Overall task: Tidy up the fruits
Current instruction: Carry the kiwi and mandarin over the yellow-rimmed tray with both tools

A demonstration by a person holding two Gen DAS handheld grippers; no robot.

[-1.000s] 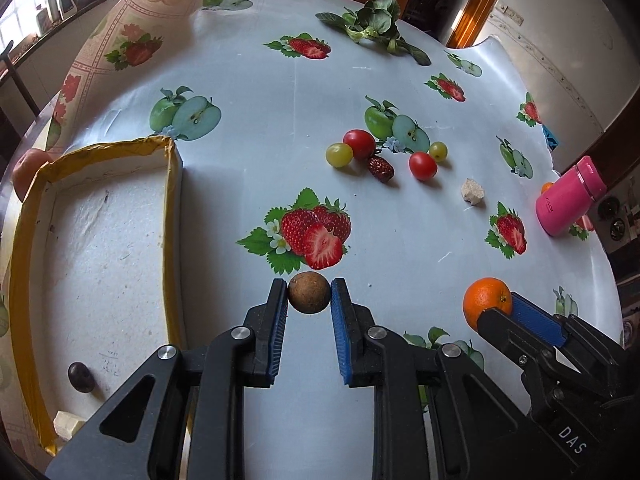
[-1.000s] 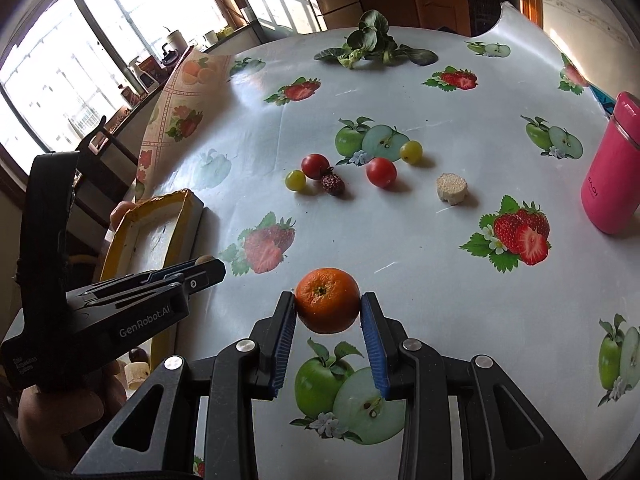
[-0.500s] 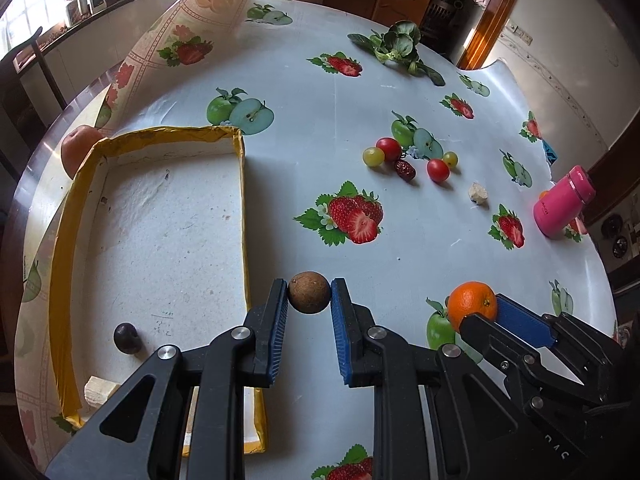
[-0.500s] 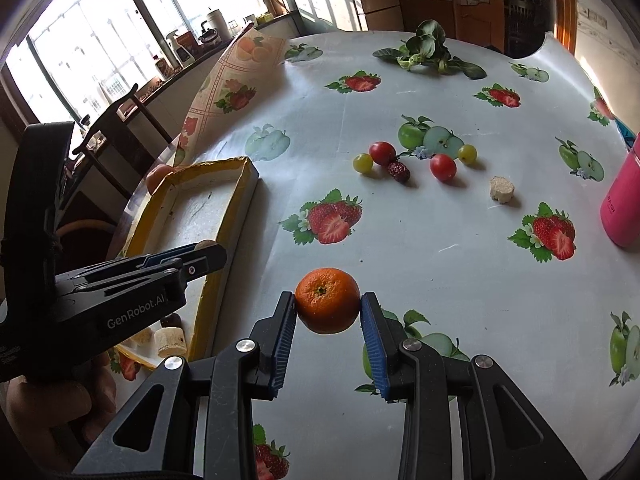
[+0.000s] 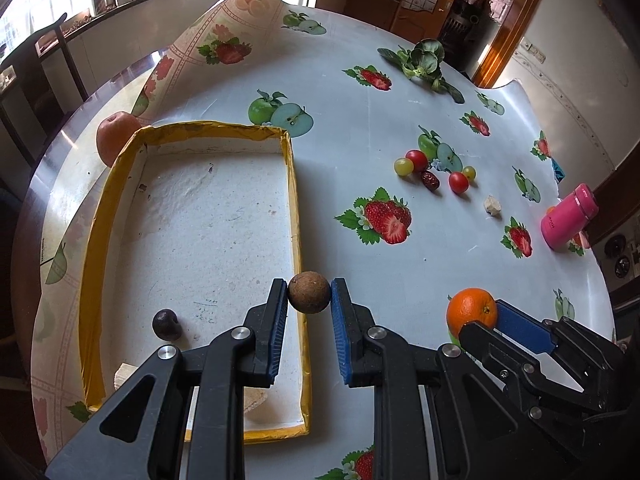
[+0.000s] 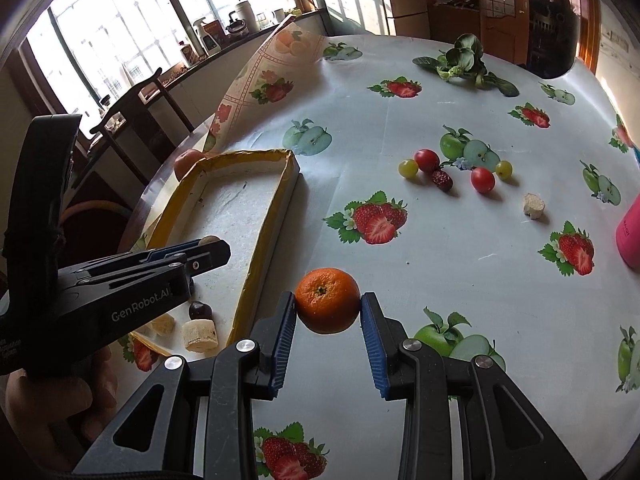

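Two fruits are gripped, one in each claw. The small brown round fruit [image 5: 309, 292] sits pinched between the blue pads of the left claw [image 5: 309, 298], near the tips, in the lower middle of the left wrist view; it hangs over the right-hand wall of the yellow-rimmed tray [image 5: 295, 208]. The orange [image 6: 328, 300] is clamped the same way at the tips of the right claw [image 6: 329, 304], lower middle of the right wrist view, above the tabletop [image 6: 440, 240] just right of the tray's wall. In the left wrist view that orange shows at lower right, held by the right claw.

Inside the tray, at its near end, lie a dark round fruit [image 5: 167, 324] and pale cut chunks [image 6: 199, 335]. An apple [image 5: 116, 136] rests outside the tray's far left corner. Toward the upper right of both views sits a cluster of cherry tomatoes, green grapes and a dark date [image 5: 430, 180], well apart from both claws, with a pale chunk [image 5: 493, 205] beside it. A pink bottle [image 5: 568, 216] stands at the right edge, and leafy greens [image 5: 424, 60] lie at the top.
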